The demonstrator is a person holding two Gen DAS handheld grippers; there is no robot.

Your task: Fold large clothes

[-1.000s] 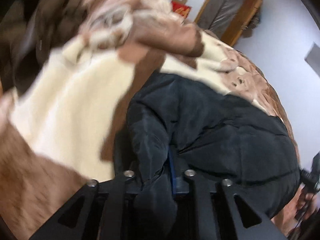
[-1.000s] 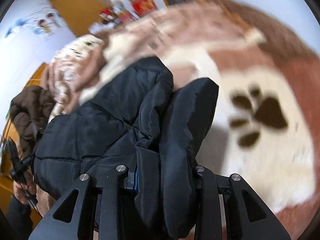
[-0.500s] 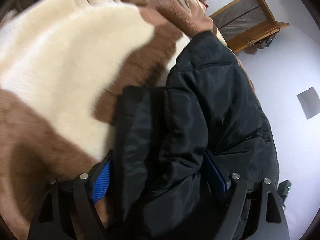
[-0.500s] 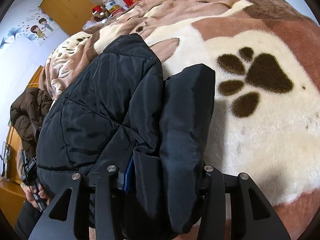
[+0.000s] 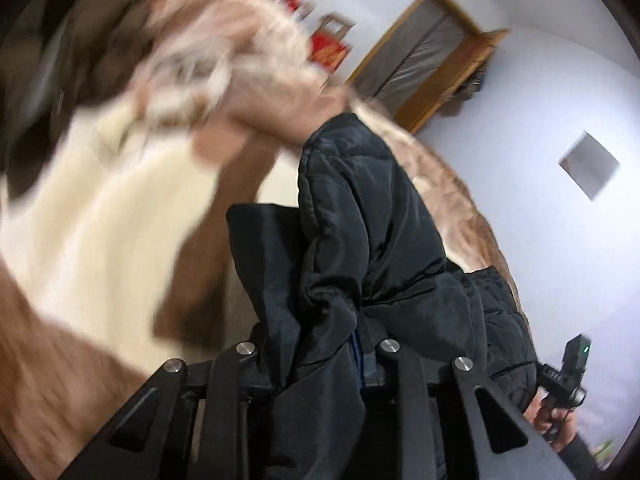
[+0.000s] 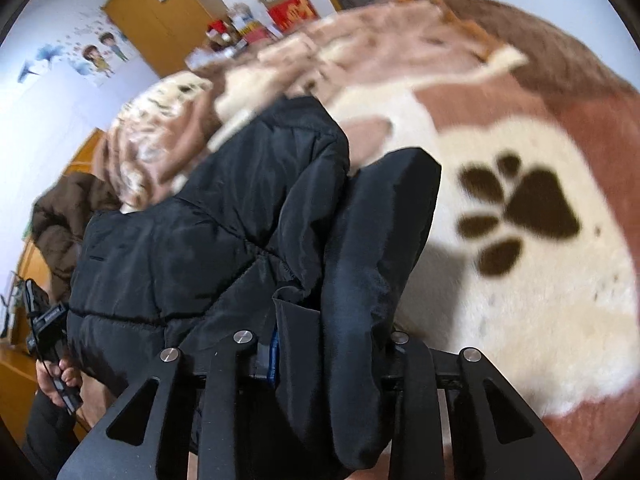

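Jacket (image 5: 360,240), black and padded, hangs bunched over my bed's paw-print blanket (image 6: 540,300), its long axis running away from me. Left tongs (image 5: 316,354) and right tongs (image 6: 320,344) are both closing, fabric pinched between each pair.

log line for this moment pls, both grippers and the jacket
left gripper: closing, black jacket fabric between jaws | right gripper: closing, jacket fabric between jaws | jacket: bunched, over paw-print blanket

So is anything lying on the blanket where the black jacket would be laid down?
Nothing visible does. The black padded jacket is pinched in both closing tools; the cream and brown paw-print fleece blanket beside it lies bare. A brown coat sits off at its far edge.
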